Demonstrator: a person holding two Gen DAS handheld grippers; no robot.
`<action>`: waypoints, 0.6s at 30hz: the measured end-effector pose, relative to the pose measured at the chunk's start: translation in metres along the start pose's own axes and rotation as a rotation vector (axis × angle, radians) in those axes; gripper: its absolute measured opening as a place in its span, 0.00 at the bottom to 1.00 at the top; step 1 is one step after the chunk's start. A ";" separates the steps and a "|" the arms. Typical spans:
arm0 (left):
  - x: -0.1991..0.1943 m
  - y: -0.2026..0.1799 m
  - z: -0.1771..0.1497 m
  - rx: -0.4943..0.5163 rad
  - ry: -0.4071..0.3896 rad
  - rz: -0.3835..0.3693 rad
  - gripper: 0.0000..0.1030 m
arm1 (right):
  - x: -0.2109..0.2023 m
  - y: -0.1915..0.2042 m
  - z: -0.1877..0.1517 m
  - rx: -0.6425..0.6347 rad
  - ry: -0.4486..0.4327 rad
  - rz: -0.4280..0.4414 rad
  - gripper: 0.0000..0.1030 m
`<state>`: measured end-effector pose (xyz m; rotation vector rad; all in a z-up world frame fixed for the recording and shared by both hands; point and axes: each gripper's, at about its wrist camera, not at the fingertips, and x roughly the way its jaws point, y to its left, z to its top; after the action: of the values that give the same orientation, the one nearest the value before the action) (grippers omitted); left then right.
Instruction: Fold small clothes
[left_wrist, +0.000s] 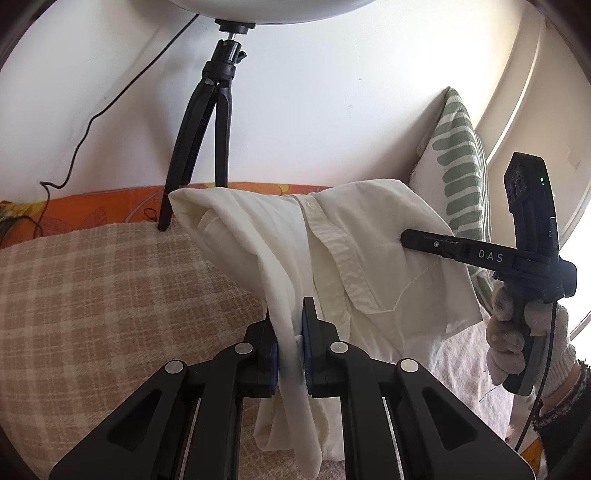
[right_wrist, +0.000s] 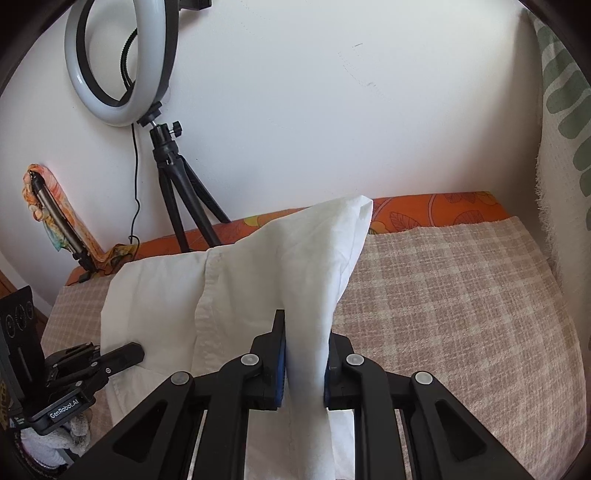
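Both grippers pinch my white shirt (left_wrist: 369, 236).
Left gripper (left_wrist: 290, 332) and right gripper (right_wrist: 304, 354) clamp bunched cloth, lifting it above the checked blanket (right_wrist: 461, 295).

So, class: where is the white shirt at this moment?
In both wrist views the white shirt hangs above the checked blanket, pinched between the left gripper and the right gripper, in front of the ring-light tripod.

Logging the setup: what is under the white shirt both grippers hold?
A beige checked blanket lies under the white shirt; the part that the cloth covers cannot be seen.
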<state>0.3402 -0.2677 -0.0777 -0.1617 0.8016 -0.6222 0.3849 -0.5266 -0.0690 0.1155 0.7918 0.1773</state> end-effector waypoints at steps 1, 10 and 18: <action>0.001 -0.001 0.000 0.006 0.001 0.008 0.08 | 0.004 -0.002 0.000 -0.005 0.005 -0.007 0.12; 0.003 -0.008 -0.001 0.074 -0.001 0.095 0.13 | 0.029 -0.016 0.000 -0.019 0.024 -0.105 0.19; -0.013 -0.016 -0.001 0.102 -0.022 0.109 0.19 | 0.012 -0.019 0.003 -0.007 -0.024 -0.141 0.36</action>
<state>0.3255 -0.2731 -0.0642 -0.0311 0.7501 -0.5557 0.3977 -0.5427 -0.0788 0.0547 0.7726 0.0449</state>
